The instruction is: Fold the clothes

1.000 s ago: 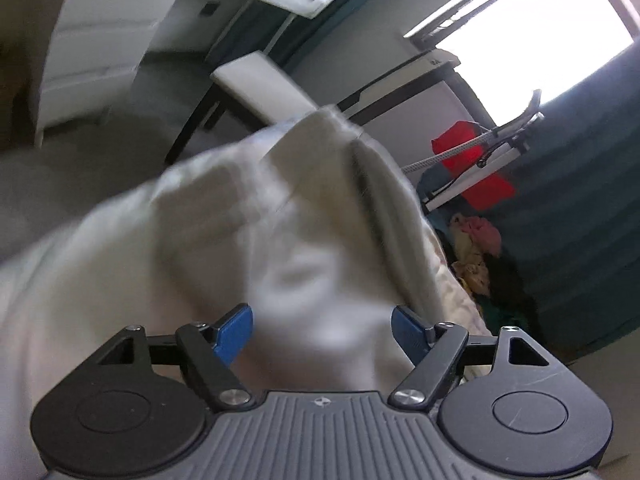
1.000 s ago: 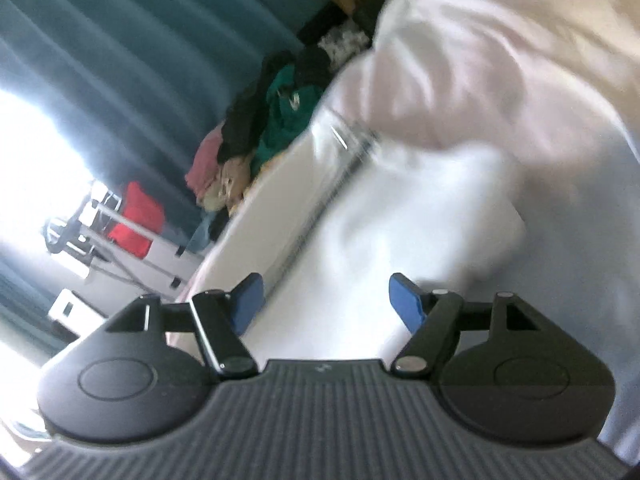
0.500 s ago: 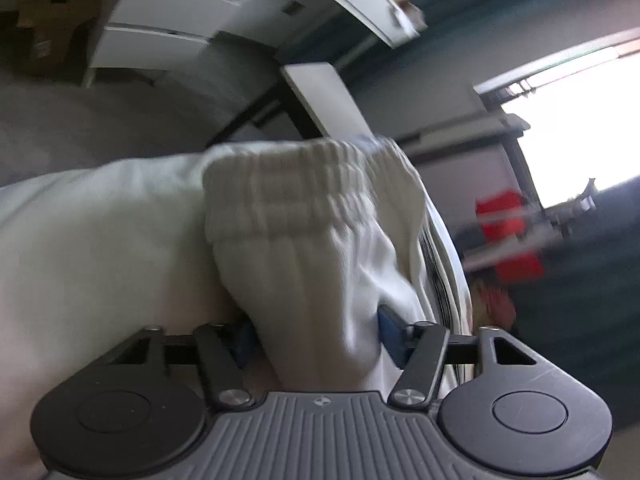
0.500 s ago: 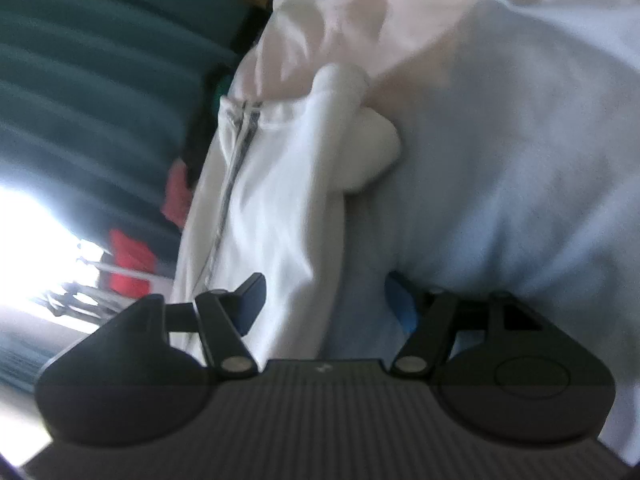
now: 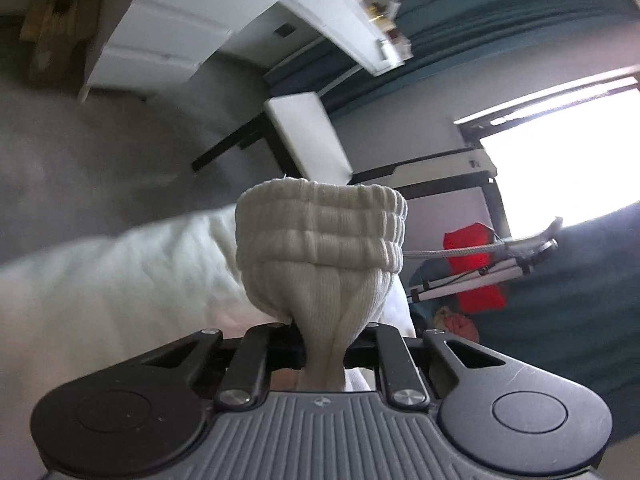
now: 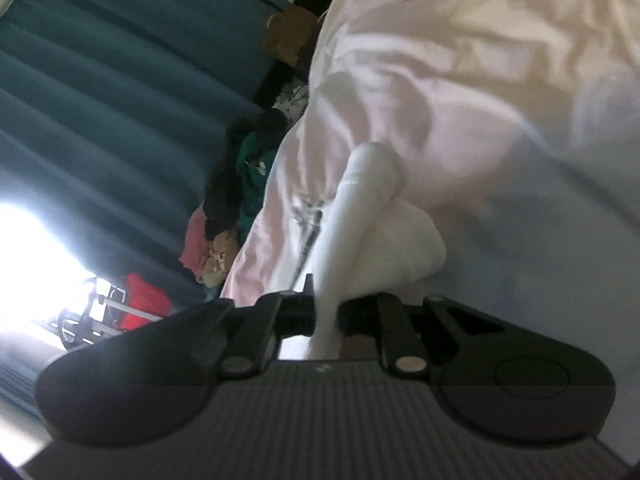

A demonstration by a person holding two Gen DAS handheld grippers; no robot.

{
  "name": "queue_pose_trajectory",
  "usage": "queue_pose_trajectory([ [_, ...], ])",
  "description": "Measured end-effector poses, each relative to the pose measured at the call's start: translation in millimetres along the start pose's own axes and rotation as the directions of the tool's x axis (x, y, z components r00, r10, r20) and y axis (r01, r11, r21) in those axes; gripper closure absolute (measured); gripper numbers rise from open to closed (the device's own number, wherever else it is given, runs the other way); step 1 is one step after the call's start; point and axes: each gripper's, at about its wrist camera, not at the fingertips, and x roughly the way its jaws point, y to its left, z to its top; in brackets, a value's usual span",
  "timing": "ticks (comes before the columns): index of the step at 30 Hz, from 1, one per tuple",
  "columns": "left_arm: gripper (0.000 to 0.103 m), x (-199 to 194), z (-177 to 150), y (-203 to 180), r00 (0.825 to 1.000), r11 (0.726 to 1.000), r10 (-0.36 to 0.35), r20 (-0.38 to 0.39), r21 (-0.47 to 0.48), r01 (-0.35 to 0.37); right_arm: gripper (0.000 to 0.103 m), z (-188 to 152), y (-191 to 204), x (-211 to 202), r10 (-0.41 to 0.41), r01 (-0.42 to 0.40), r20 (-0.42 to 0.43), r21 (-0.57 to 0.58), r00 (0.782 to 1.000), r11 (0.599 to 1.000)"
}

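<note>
Teal curtains (image 5: pixel 560 320) and a bright window frame the bed (image 6: pixel 500 80), where folding has barely begun: one white garment (image 5: pixel 100 280) is only gathered, with no fold visible yet, and all smoothing and folding remains, as I judge it. At left, the left tongs (image 5: pixel 324 340) are closing, pinching its ribbed cuff (image 5: pixel 320 232). At right, the right tongs (image 6: pixel 326 312) are closing on another white bunch of cloth (image 6: pixel 360 216). Count: two tongs, one cuff in view, one heap of other clothes (image 6: pixel 236 200) beside the bed
</note>
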Motion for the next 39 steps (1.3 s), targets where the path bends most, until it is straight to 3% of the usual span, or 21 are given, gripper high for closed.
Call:
queue_pose_trajectory([
  [3,0.088,-38,-2,15,1.0,1.0,0.001,-0.026,-0.001,-0.002,0.091,0,-18,-38,-0.01,0.01,0.004,0.04,1.0,0.999],
  [7,0.088,-91,-9,35,0.998,0.997,0.041,-0.045,0.072,-0.038,0.091,-5,-45,-103,-0.024,0.022,0.04,0.046,0.999,0.999],
  [9,0.088,-111,-11,51,0.996,0.995,0.057,-0.064,0.085,-0.051,0.09,-5,-61,-120,-0.033,0.032,0.018,0.057,0.999,0.998],
  [15,0.083,-112,-23,98,0.981,0.973,0.147,-0.129,0.196,-0.12,0.09,-16,-117,-122,-0.02,0.028,-0.047,0.167,0.999,0.985],
  [18,0.08,-109,-30,109,0.981,0.964,0.147,-0.125,0.24,-0.114,0.09,-18,-121,-122,-0.02,0.029,-0.058,0.143,0.998,0.989],
  [21,0.072,-116,-38,112,0.984,0.96,0.145,-0.108,0.255,-0.113,0.088,-19,-128,-120,-0.001,0.013,-0.066,0.185,0.998,0.983],
  [23,0.057,-125,-46,110,0.982,0.944,0.171,-0.083,0.3,-0.139,0.088,-21,-133,-119,0.019,-0.004,-0.069,0.214,0.997,0.977],
  [26,0.044,-141,-65,110,0.977,0.911,0.213,-0.032,0.367,-0.187,0.085,-21,-134,-116,0.022,-0.002,-0.108,0.187,0.994,0.982],
  [28,0.042,-152,-79,108,0.972,0.893,0.234,-0.004,0.396,-0.213,0.072,-21,-131,-117,0.066,-0.043,-0.113,0.188,0.991,0.981],
  [30,0.041,-165,-91,103,0.971,0.876,0.238,0.027,0.425,-0.227,0.035,-23,-127,-118,0.109,-0.084,-0.12,0.197,0.987,0.977],
  [32,0.041,-179,-104,92,0.971,0.847,0.227,0.069,0.477,-0.232,0.028,-26,-119,-120,0.121,-0.1,-0.116,0.174,0.986,0.98],
  [34,0.037,-192,-117,76,0.962,0.807,0.216,0.164,0.524,-0.271,0.028,-28,-111,-122,0.114,-0.098,-0.112,0.141,0.987,0.985],
  [36,0.036,-200,-125,61,0.96,0.807,0.184,0.21,0.526,-0.27,0.027,-30,-106,-122,0.084,-0.073,-0.11,0.106,0.99,0.992],
  [39,0.035,-202,-144,32,0.97,0.817,0.129,0.204,0.532,-0.221,0.028,-30,-108,-120,0.098,-0.087,-0.11,0.101,0.989,0.991],
])
